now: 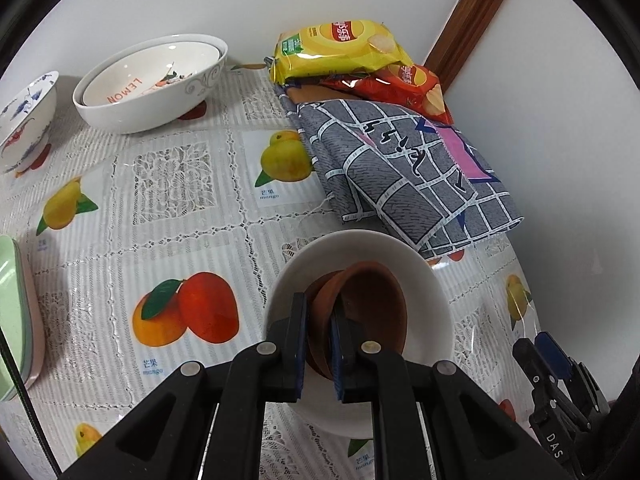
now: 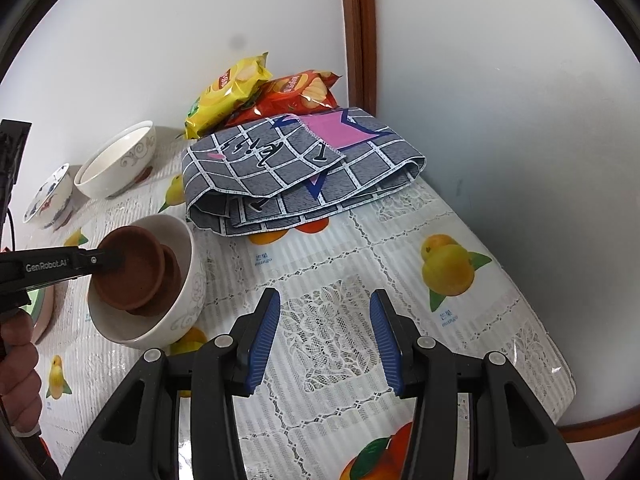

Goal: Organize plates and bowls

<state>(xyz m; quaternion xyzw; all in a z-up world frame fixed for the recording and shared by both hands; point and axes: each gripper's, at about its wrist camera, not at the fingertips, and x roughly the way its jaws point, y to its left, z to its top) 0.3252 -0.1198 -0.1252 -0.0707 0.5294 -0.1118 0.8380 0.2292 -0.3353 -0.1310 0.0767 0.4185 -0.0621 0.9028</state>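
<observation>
My left gripper [image 1: 320, 312] is shut on the rim of a brown clay bowl [image 1: 372, 312], held tilted inside a white bowl [image 1: 428, 292] on the table. The right wrist view shows the same brown bowl [image 2: 128, 272] stacked on a second brown bowl [image 2: 170, 280] within the white bowl [image 2: 188, 296], with the left gripper [image 2: 108, 260] clamping its rim. My right gripper [image 2: 324, 340] is open and empty above the tablecloth, to the right of the white bowl. A large white bowl with another nested in it [image 1: 152, 84] and a blue-patterned bowl [image 1: 24, 120] stand at the back left.
A folded grey checked cloth [image 1: 400, 168] lies behind the white bowl, with yellow [image 1: 340, 48] and red [image 1: 408, 84] chip bags behind it by the wall. Green and pink plates [image 1: 16, 316] sit at the left edge. The table edge [image 2: 592, 420] curves at the right.
</observation>
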